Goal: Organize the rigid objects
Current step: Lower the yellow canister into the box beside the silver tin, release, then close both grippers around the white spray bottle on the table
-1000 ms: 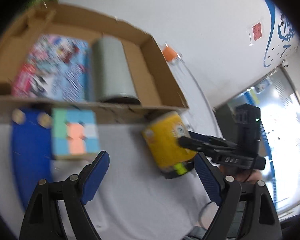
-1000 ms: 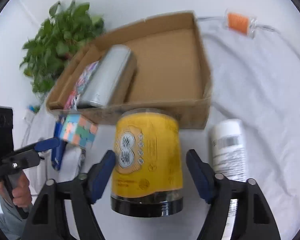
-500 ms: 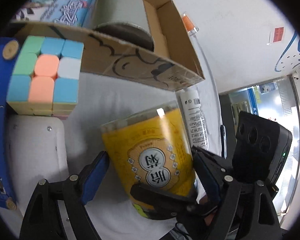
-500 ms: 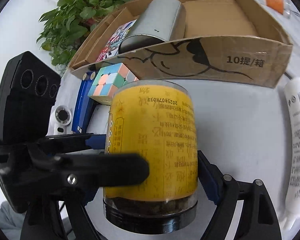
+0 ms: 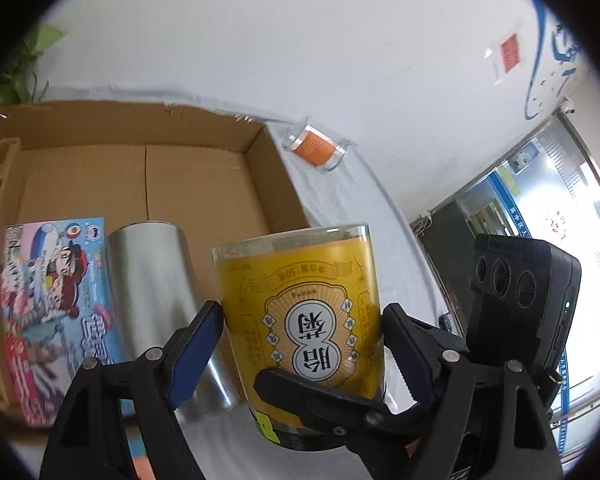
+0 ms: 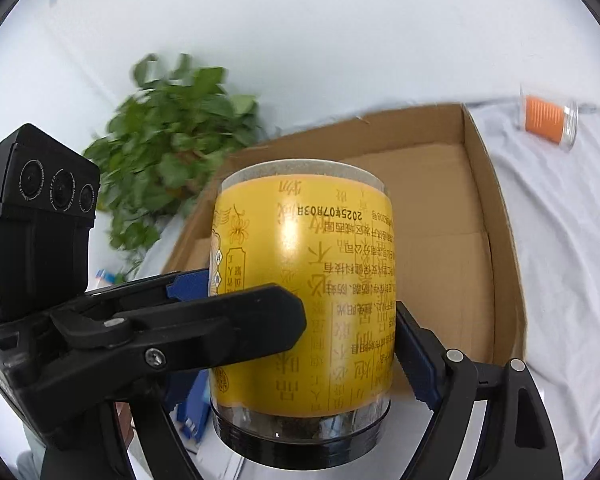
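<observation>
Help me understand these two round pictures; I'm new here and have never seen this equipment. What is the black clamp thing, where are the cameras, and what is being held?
There is no robot: a person holds a hand-operated gripper in each hand, and each gripper carries a wide-angle camera looking along its own two fingers. That is why both pictures are round and bent.

Left picture: the left gripper is around the yellow jar, upside down with its black lid below. The right gripper shows the same jar from the other side, so both clamp it.

Behind lies a cardboard box holding a silver can and a colourful packet. On the white cloth lies a small orange-labelled bottle; a green plant stands beyond.
</observation>
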